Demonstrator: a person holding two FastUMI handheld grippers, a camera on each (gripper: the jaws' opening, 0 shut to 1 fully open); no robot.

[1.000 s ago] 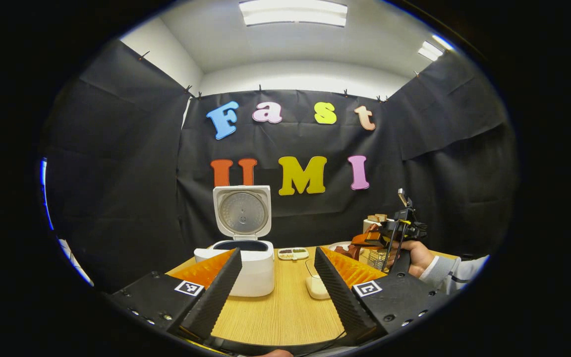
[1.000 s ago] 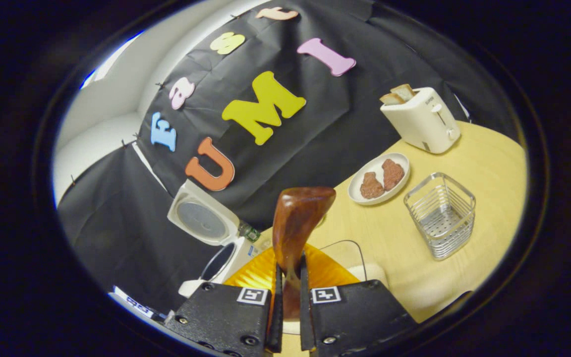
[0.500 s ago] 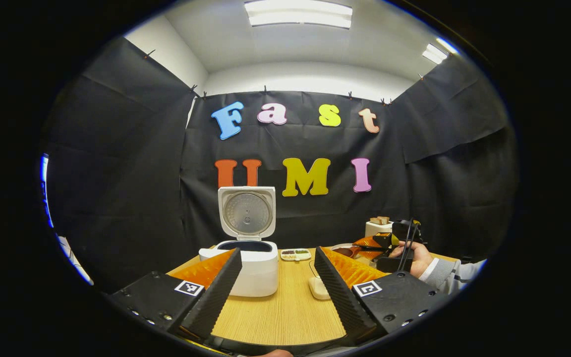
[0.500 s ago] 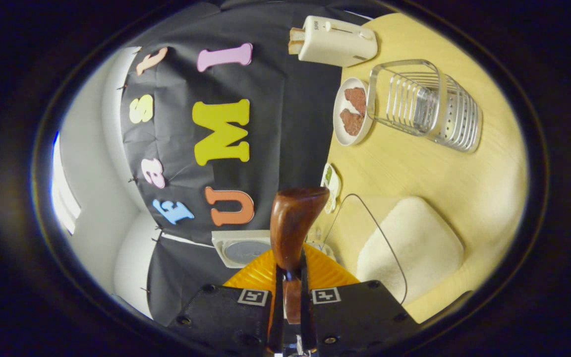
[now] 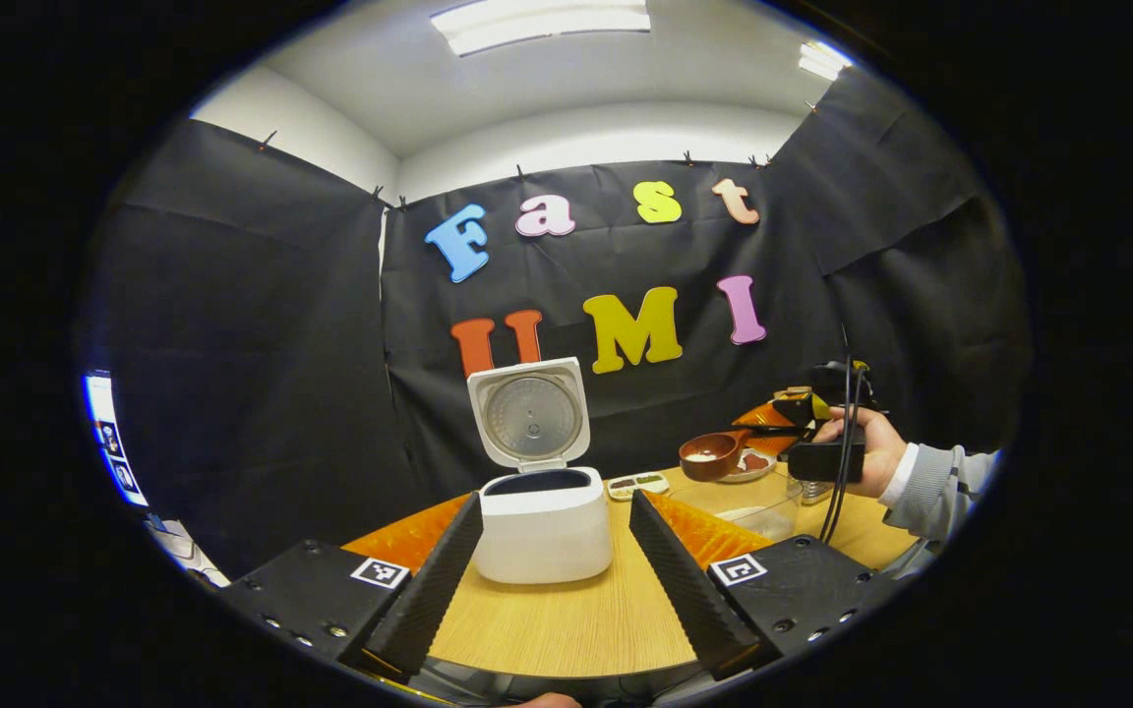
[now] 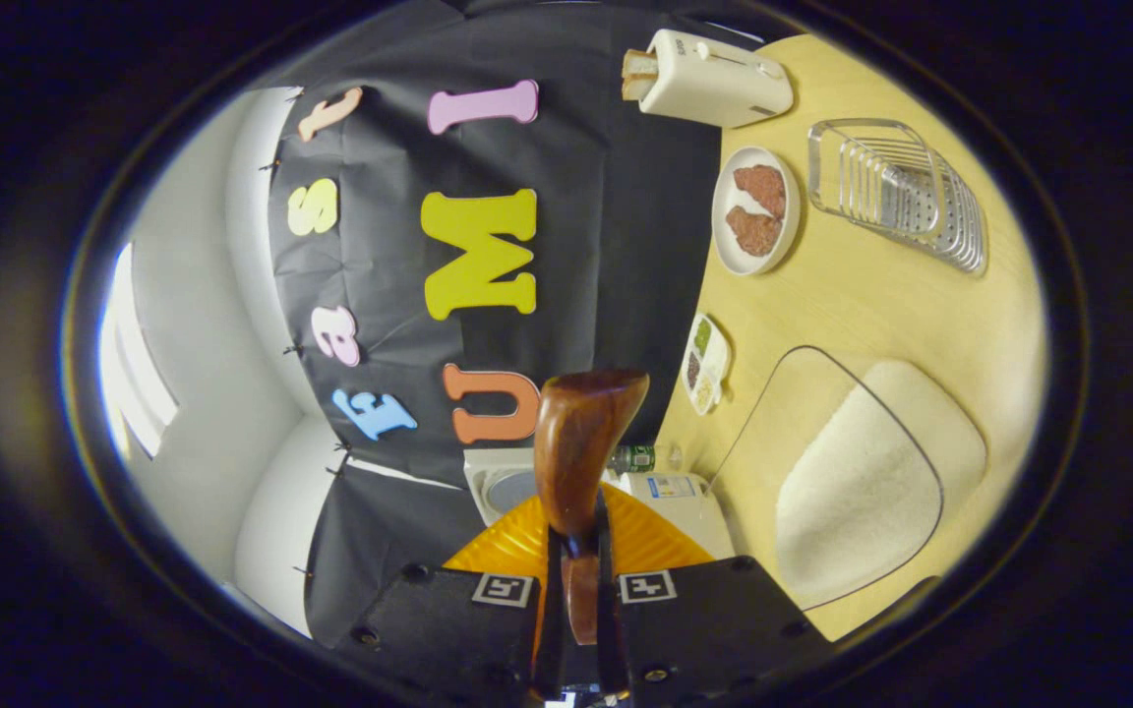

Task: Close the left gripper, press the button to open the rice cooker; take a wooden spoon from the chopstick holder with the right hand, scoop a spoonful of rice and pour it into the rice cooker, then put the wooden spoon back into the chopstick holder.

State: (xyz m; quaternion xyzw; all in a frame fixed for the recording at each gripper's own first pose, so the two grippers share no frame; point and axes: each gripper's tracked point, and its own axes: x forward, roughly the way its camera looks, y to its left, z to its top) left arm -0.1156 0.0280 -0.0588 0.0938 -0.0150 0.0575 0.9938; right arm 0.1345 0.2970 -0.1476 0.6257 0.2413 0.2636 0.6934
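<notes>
The left gripper (image 5: 555, 560) is hanging low over the near edge of the table (image 5: 566, 629) with its fingers spread wide, holding nothing. Straight ahead between them the rice cooker (image 5: 544, 526) is standing with its lid (image 5: 530, 413) tipped up and the pot open. Off to the right a hand (image 5: 869, 450) is holding the right gripper (image 5: 795, 425) level above the table, and its fingers are clamping narrowly on the handle of the spoon (image 6: 578, 452) — the bowl of the spoon is carrying some white rice, seen in the left gripper view. Under it a glass bowl of rice (image 6: 857, 482) is sitting on the table. The holder (image 6: 901, 192) is standing farther back, near a plate (image 6: 755, 209) and a toaster (image 6: 714, 77)
</notes>
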